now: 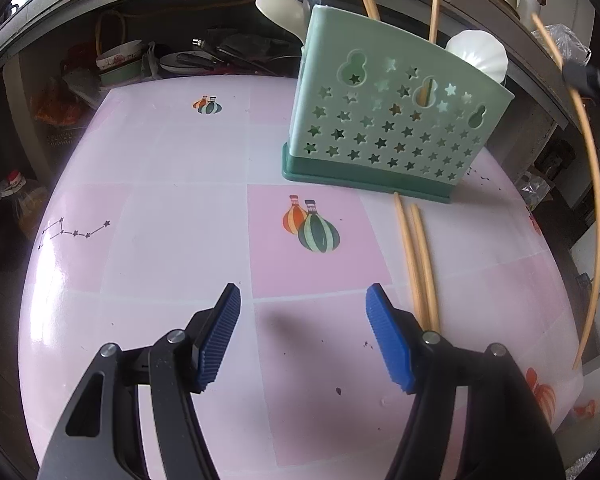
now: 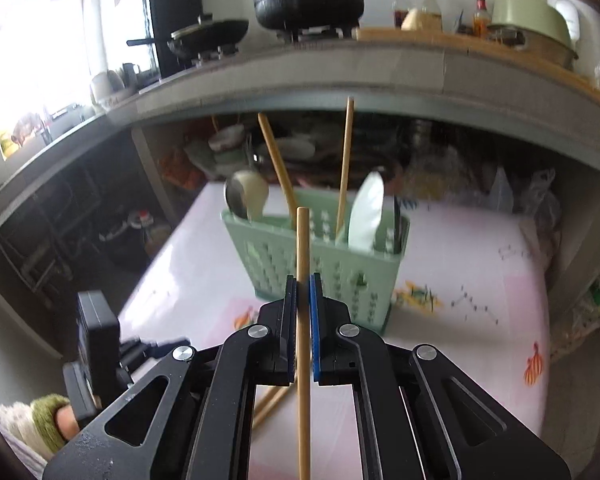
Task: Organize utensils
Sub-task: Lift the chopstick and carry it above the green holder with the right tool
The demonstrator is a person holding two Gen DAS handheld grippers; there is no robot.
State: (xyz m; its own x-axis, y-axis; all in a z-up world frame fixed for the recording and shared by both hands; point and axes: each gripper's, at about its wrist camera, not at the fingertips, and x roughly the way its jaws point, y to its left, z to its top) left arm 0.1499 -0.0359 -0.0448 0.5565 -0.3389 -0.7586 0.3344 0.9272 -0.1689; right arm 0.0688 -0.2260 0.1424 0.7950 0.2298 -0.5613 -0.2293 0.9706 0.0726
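Observation:
A mint-green star-punched utensil holder point(image 1: 380, 120) point(image 2: 320, 264) stands at the far side of the pink table point(image 1: 180, 200). It holds two chopsticks point(image 2: 345, 160), a metal spoon point(image 2: 236, 196) and white spoons point(image 2: 366, 212). My right gripper point(image 2: 303, 280) is shut on one wooden chopstick point(image 2: 303, 240), held upright in the air in front of the holder; the same chopstick point(image 1: 592, 200) arcs along the right edge of the left wrist view. Two more chopsticks point(image 1: 416, 260) point(image 2: 268, 404) lie side by side on the table. My left gripper point(image 1: 303, 288) hovers open just left of them, nothing between its pads.
A concrete counter point(image 2: 340, 76) overhangs the far side of the table, with pots, bottles and a kettle on top. Bowls and pans point(image 1: 188, 60) fill the shelf beneath it. An oil bottle point(image 1: 16, 200) stands on the floor at the left. A person's sleeved hand point(image 2: 52, 416) is low at the left.

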